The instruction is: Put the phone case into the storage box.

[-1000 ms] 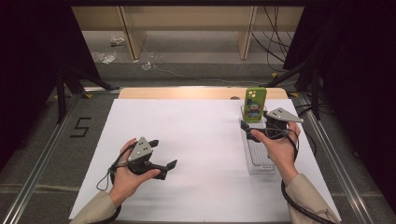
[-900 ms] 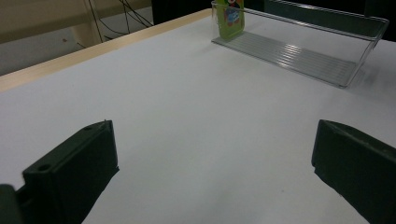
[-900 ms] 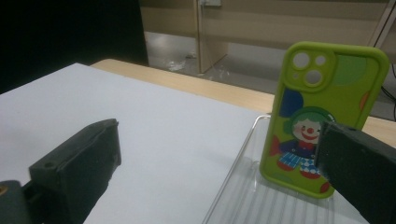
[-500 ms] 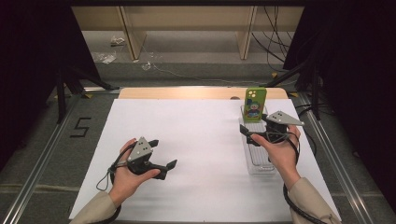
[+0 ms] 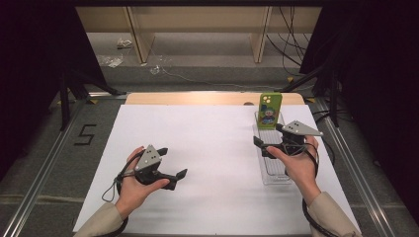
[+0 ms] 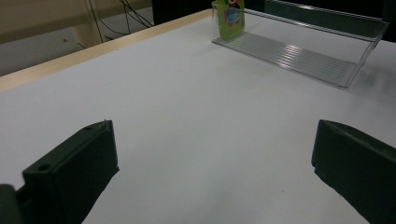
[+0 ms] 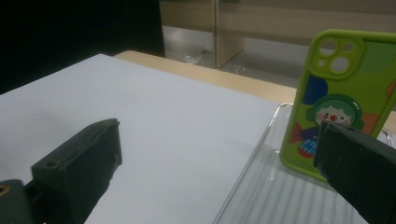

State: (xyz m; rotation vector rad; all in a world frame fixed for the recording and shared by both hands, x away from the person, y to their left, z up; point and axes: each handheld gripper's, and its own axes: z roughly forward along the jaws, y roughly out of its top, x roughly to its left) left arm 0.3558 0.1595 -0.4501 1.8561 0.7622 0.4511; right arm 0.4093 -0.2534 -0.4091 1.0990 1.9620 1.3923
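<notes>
A phone in a green cartoon case point(image 5: 270, 109) stands upright at the far end of a clear plastic tray point(image 5: 274, 174) on the right of the white mat. My right gripper point(image 5: 268, 136) hovers over the tray's middle, open and holding nothing. In the right gripper view the phone point(image 7: 341, 84) rises just beyond the right jaw, with the ribbed tray point(image 7: 261, 196) below my right gripper point(image 7: 219, 154). My left gripper point(image 5: 173, 162) rests low over the mat at the left front, open and holding nothing. Past my left gripper point(image 6: 210, 154) lie the tray point(image 6: 299, 56) and the phone point(image 6: 232, 16).
A white mat point(image 5: 207, 133) covers the table, with a strip of bare wood point(image 5: 197, 98) along its far edge. A taped number 5 point(image 5: 85, 134) marks the grey surround at the left. Metal rails point(image 5: 346, 163) run along both sides.
My right gripper has drawn back a little from the phone toward the person, staying open over the tray. The left gripper has not moved.
</notes>
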